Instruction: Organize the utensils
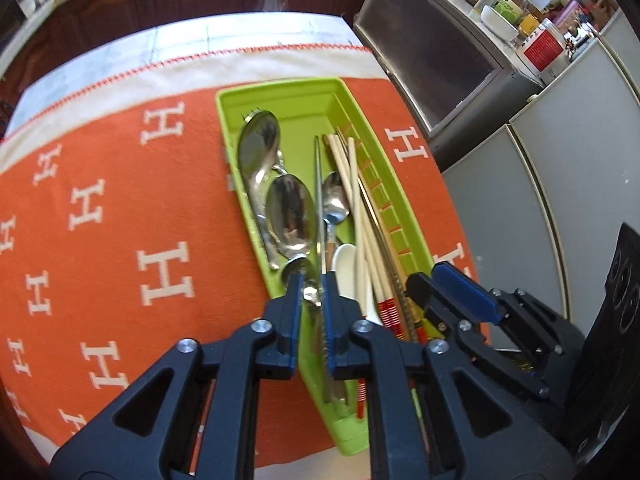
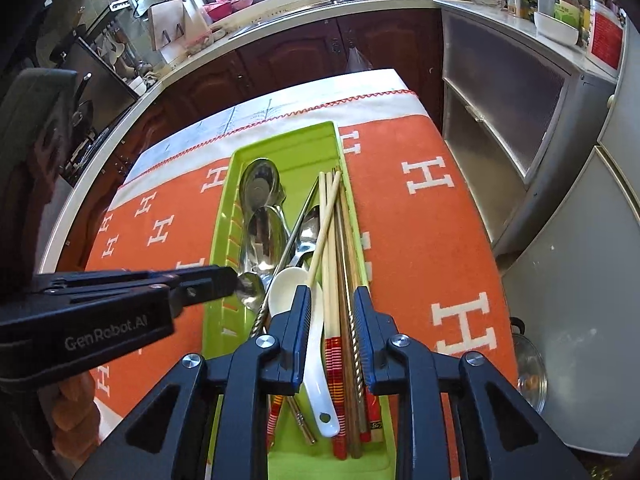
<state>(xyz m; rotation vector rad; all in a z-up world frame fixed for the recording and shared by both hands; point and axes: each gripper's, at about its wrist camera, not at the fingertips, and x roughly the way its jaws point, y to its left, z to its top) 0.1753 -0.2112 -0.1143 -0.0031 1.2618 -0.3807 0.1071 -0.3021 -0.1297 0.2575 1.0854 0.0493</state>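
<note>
White capital "H" letters repeat across the orange cloth (image 1: 120,208) on the counter. The side of the left tool (image 2: 236,280), seen from the right wrist camera, bears "GenRobot.AI" in pale lettering. The red label on a jar (image 1: 538,50) carries print too small to read.

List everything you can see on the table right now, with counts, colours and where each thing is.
tray: one, lime green, lengthwise on the orange cloth
cloth: one, orange with white H letters, covering the table
large metal spoons: at least two, silver, tray's left side
white spoon: one, ceramic, tray middle
chopsticks: several, pale and brown, tray's right side
left gripper: black and blue, slightly open over a small metal spoon
right gripper: slightly open, straddling the chopsticks
</note>
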